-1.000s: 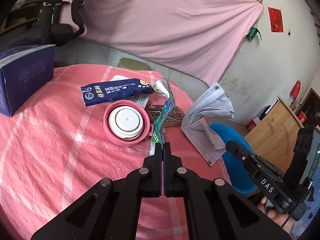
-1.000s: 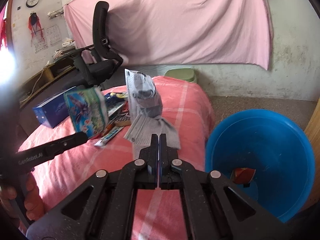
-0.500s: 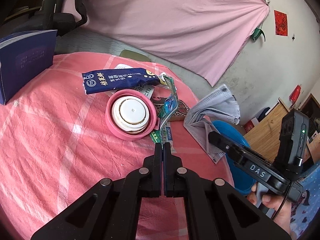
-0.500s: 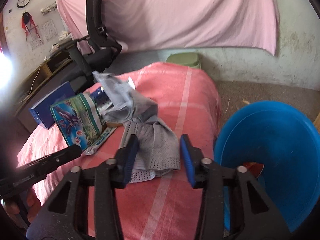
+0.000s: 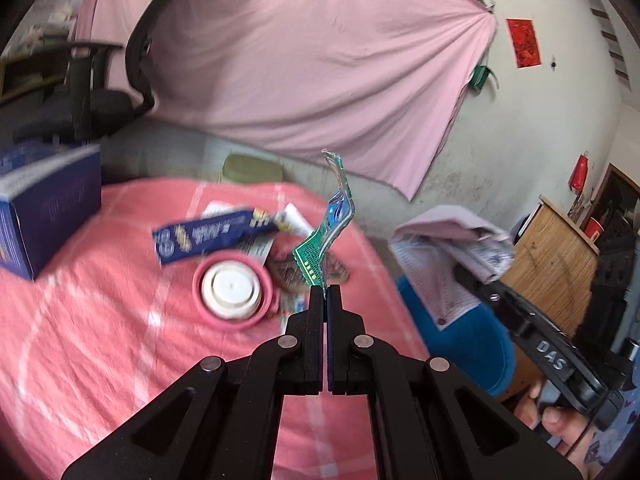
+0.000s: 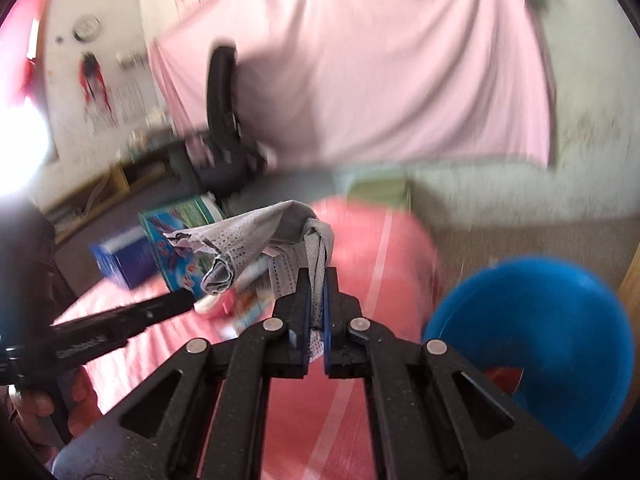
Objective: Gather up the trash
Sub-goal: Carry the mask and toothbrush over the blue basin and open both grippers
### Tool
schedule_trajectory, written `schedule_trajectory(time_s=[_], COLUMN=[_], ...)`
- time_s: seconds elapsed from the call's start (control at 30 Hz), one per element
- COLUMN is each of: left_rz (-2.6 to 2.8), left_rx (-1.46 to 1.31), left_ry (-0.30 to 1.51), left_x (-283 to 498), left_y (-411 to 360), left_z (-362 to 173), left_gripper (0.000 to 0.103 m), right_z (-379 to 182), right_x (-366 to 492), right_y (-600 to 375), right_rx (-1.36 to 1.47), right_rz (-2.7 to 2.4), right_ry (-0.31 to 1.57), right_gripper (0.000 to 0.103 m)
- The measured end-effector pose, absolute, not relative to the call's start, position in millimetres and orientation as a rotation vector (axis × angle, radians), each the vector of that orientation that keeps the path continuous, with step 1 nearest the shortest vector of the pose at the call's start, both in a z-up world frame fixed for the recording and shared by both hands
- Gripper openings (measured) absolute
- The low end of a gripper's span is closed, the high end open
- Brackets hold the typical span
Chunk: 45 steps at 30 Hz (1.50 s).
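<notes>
My left gripper (image 5: 325, 293) is shut on a green and blue snack wrapper (image 5: 323, 236), which stands edge-on above the pink tablecloth (image 5: 80, 340). The right wrist view shows that same wrapper (image 6: 180, 228) held by the left gripper (image 6: 186, 300) at the left. My right gripper (image 6: 316, 280) has its jaws closing on a grey face mask (image 6: 256, 240); the pads press on its lower fold and the rest droops to the left. In the left wrist view the mask (image 5: 452, 240) hangs over the table's right edge, above the blue bin (image 5: 472, 340).
A pink lid with a white cap (image 5: 232, 292), a long blue packet (image 5: 208, 236) and a dark blue box (image 5: 44, 204) lie on the cloth. The blue bin (image 6: 532, 340) stands on the floor right of the table, something red inside. An office chair (image 5: 100, 104) and green stool (image 5: 252, 168) stand behind.
The right gripper opened over the mask as it lay on the table, then closed on it and raised it. The left gripper lifted the wrapper higher off the cloth.
</notes>
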<state>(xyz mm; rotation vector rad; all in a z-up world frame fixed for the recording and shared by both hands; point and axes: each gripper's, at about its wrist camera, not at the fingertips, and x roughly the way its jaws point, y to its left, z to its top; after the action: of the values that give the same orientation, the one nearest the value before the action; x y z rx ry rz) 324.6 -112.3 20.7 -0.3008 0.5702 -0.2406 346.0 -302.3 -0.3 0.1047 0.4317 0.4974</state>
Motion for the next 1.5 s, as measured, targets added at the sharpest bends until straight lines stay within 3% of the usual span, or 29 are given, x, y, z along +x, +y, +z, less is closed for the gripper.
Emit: schedule_trajectory(time_s=[0.27, 0.5, 0.77, 1.17, 1.4, 1.5], left_rz=[-0.318, -0.431, -0.52, -0.586, -0.581, -0.565], left_rx=[-0.178, -0.103, -0.062, -0.033, -0.057, -0.059], left_ry=[0.357, 0.299, 0.327, 0.548, 0.676, 0.731], left_x=[312, 320, 338, 370, 389, 394], left_y=[-154, -205, -255, -314, -324, -319], left_z=[72, 86, 75, 32, 14, 5], left_gripper=[0.0, 0.0, 0.0, 0.0, 0.001, 0.003], right_z=[41, 47, 30, -19, -38, -42], right_x=[295, 274, 281, 320, 332, 335], right_y=[-337, -371, -416, -457, -465, -467], right_rx=[0.142, 0.157, 0.204, 0.318, 0.357, 0.367], right_rz=[0.354, 0.17, 0.034, -0.042, -0.042, -0.048], right_ry=[0.071, -0.032, 0.091, 0.38, 0.478, 0.504], right_gripper=[0.026, 0.026, 0.027, 0.028, 0.032, 0.041])
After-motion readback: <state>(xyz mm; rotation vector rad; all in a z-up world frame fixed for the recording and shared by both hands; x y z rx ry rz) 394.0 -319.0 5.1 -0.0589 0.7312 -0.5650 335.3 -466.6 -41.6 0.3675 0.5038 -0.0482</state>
